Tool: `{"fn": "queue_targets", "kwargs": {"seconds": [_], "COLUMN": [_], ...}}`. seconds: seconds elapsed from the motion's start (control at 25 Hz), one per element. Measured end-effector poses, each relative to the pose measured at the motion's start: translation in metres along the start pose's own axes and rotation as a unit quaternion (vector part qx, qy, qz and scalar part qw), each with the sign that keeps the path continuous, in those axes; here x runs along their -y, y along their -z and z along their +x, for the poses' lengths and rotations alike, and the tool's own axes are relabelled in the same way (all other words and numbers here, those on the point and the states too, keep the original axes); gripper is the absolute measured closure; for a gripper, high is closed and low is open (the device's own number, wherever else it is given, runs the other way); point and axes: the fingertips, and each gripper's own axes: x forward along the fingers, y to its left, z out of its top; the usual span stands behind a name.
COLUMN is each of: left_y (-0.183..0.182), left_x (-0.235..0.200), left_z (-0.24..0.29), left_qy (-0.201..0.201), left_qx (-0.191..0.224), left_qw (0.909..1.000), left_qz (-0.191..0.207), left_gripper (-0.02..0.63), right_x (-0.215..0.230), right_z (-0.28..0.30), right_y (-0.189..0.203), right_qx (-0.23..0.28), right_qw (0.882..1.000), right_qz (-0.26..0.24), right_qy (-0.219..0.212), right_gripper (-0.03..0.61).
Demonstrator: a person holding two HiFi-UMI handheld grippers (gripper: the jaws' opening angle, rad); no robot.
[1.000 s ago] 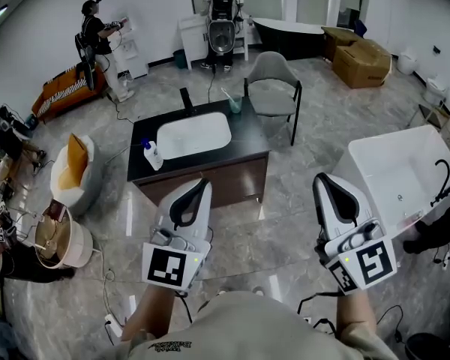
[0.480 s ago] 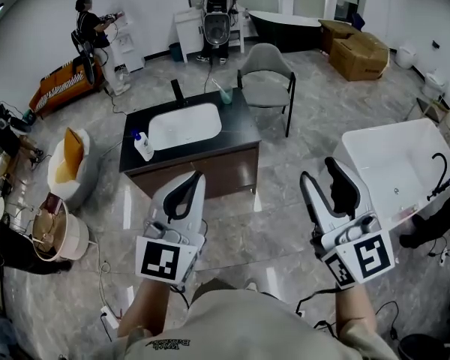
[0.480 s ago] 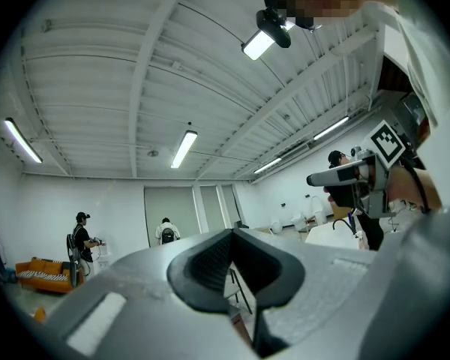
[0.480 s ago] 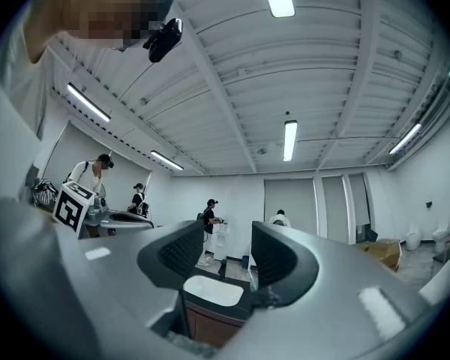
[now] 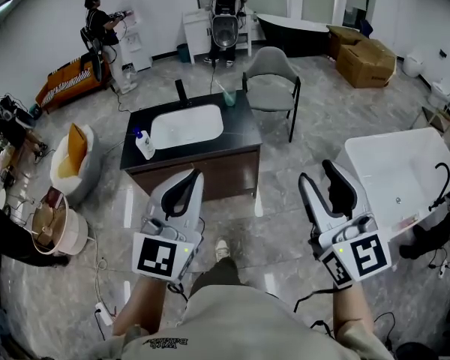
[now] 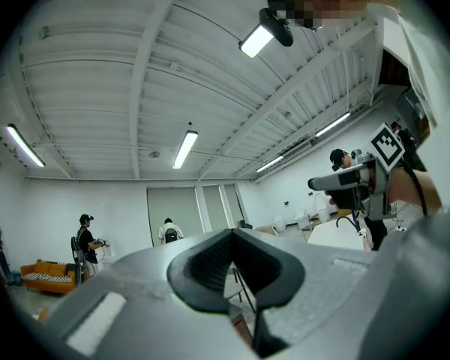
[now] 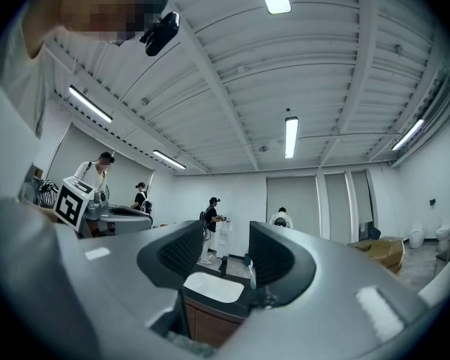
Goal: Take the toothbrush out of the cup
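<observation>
Most of the head view is glossy grey marble floor (image 5: 281, 227), and the person stands on it well short of the work, so this looks like the approach and not yet the reach. A white tub (image 5: 360, 163), smooth and round-cornered, sits off to the right and plays no part. Ahead stands the counter (image 5: 241, 132), a dark flat top on a brown wood-look front, with a white oblong basin (image 5: 186, 126) sunk in it. A grey padded chair (image 5: 274, 77) on thin black legs stands just beside the counter's far right corner.

The left gripper (image 5: 193, 177) and right gripper (image 5: 316, 172) are grey moulded shells with ribbed black pads, held low and about level and aimed at the counter, probably to be ready on arrival. In the left gripper view the jaws are together, the pads meeting along a thin seam with nothing in them. In the right gripper view the jaws stand wide apart and empty, with only the distant counter showing through the gap; I judge that this hand is meant to do the picking.

A white bottle (image 5: 143, 144) with a blue pump stands at the counter's left edge. The cup (image 5: 230, 100), small, pale green and see-through, stands at the far right corner near the chair. The toothbrush (image 5: 225, 92) is in it, a thin stick leaning left out of the rim, far from both grippers
</observation>
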Motion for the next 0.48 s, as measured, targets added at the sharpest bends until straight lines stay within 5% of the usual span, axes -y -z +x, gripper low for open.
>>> {"fn": "queue_targets", "kwargs": {"seconds": [0.48], "left_y": [0.041], "left_x": [-0.025], "left_z": [0.049], "left_qy": [-0.003], "left_qx": [0.01], "left_qw": [0.9999], "left_qz": [-0.007], "left_gripper": [0.612], "right_x": [0.022], "right_z": [0.055], "right_y": [0.06], "right_qx": [-0.02], "right_qw": [1.0], "right_qz": [0.017], "right_qy": [-0.011], "right_gripper": [0.382]}}
